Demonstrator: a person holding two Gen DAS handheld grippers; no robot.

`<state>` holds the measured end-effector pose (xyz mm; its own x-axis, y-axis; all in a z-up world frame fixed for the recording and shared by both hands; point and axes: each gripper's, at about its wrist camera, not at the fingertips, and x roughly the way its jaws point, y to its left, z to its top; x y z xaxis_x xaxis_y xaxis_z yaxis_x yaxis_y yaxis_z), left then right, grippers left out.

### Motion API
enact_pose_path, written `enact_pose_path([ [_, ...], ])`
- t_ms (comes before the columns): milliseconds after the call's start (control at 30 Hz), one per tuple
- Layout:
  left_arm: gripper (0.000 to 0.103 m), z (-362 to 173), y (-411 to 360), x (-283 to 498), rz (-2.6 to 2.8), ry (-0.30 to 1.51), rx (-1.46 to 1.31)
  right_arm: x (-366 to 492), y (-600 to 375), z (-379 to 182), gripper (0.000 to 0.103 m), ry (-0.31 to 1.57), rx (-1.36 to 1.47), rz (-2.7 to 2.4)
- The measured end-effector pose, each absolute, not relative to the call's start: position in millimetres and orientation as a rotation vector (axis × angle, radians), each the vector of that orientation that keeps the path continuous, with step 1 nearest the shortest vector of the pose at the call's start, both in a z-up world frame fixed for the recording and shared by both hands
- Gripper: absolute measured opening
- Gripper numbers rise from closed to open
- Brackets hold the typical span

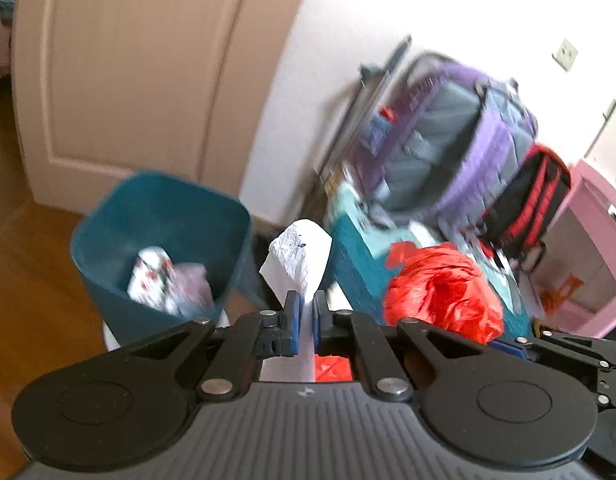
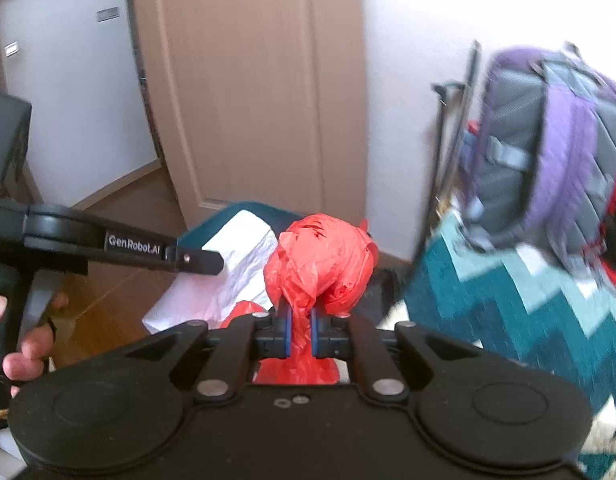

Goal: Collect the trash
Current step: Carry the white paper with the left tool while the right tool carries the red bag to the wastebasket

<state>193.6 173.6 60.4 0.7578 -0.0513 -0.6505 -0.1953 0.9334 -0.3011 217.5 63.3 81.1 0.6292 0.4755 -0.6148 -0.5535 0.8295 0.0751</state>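
My left gripper (image 1: 304, 304) is shut on a crumpled white paper (image 1: 298, 254) that sticks up between its blue pads. To its left stands a teal trash bin (image 1: 120, 216) with printed wrappers (image 1: 168, 284) inside. In the right wrist view my right gripper (image 2: 299, 318) is shut on a bunched red plastic bag (image 2: 324, 264). The same red plastic bag (image 1: 440, 296) shows at the right of the left wrist view. The left gripper's arm (image 2: 164, 254) and the white paper (image 2: 228, 272) lie left of the bag, in front of the bin's rim (image 2: 244, 206).
A beige door (image 1: 136, 72) stands behind the bin on a wooden floor (image 1: 24, 272). A purple and grey backpack (image 1: 448, 136) and a black and red bag (image 1: 528, 196) sit on a teal zigzag cloth (image 2: 508, 304). Pink furniture (image 1: 588, 248) is at far right. A hand (image 2: 24, 344) grips the left handle.
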Motion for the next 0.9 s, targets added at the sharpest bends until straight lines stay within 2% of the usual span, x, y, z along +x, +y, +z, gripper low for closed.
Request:
enact_pose_path([
  [367, 0.006, 82.5, 254.8, 226.4, 0.205, 0.657, -0.290, 279.9, 168.9, 89.9, 0.007, 0.613, -0.208, 0.627],
  [567, 0.006, 55.0, 293.9, 256.9, 0.257, 0.700, -0.311, 326.4, 212.1, 60.0, 0.007, 0.637, -0.235, 0.625],
  [900, 0.006, -20.6, 325.9, 303.7, 0.278, 0.837, -0.317, 389.9, 250.4, -14.3, 0.008, 0.787, -0.208, 0.609],
])
